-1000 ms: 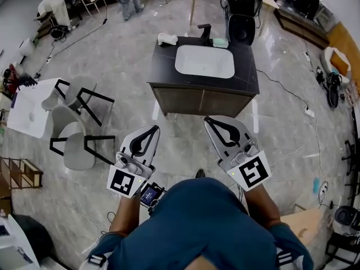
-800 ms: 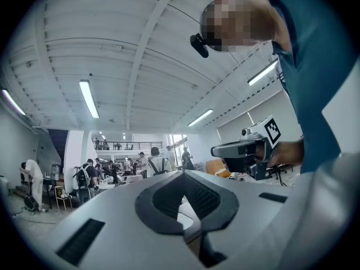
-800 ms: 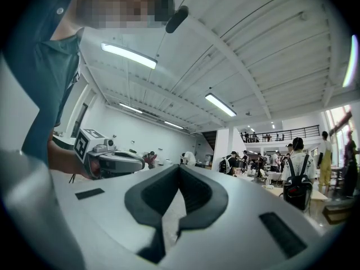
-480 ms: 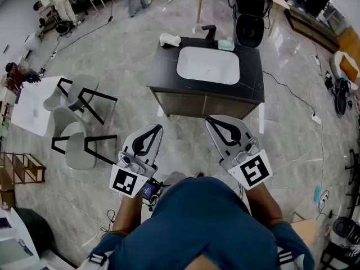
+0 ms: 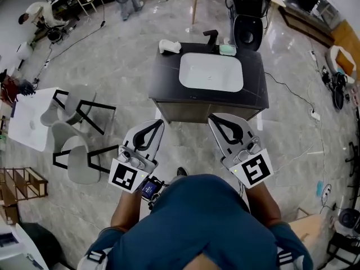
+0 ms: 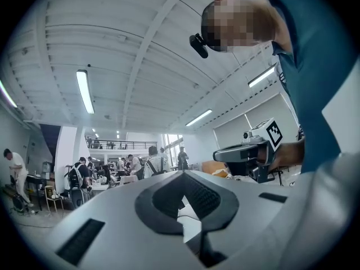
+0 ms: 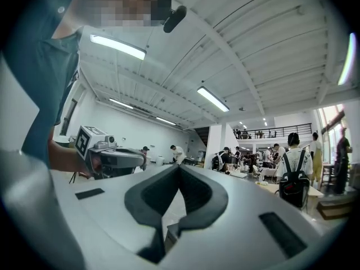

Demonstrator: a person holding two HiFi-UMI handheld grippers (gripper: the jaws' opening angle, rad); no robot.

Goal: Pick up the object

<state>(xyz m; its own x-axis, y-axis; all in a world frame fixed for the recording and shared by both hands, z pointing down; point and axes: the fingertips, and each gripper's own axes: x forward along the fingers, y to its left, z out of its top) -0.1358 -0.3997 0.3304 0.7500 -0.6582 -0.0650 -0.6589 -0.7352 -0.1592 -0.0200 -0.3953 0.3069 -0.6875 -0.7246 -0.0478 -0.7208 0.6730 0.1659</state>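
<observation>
Head view, and you stood short of the dark-topped vanity point(image 5: 169, 77), with both tools held out level and pointed at its cabinet front. Your left gripper point(image 5: 158, 122) had its jaws pressed together, tips meeting, nothing between them. The left gripper view backed that up, the black pads closed to a point. Your right gripper point(image 5: 212, 117) told the same story, jaws closed tip to tip and empty, and the right gripper view showed the pads meeting down the centre. Both tools were well apart from the vanity, with bare marble floor point(image 5: 185, 145) between.

On the countertop, a white basin point(image 5: 211, 72) sat in the middle with a black faucet point(image 5: 210, 36) behind it. A white object point(image 5: 168, 46) lay at the back left corner, and a pale green object point(image 5: 227, 49) sat just right of the faucet. Which of the two was the one to pick up, you couldn't tell from here, and neither was touched.

Off to your left stood two grey chairs point(image 5: 76, 151) with black frames, near a white table point(image 5: 28, 122). In each gripper view the other tool showed alongside, marker cube on top, held in your hand.
</observation>
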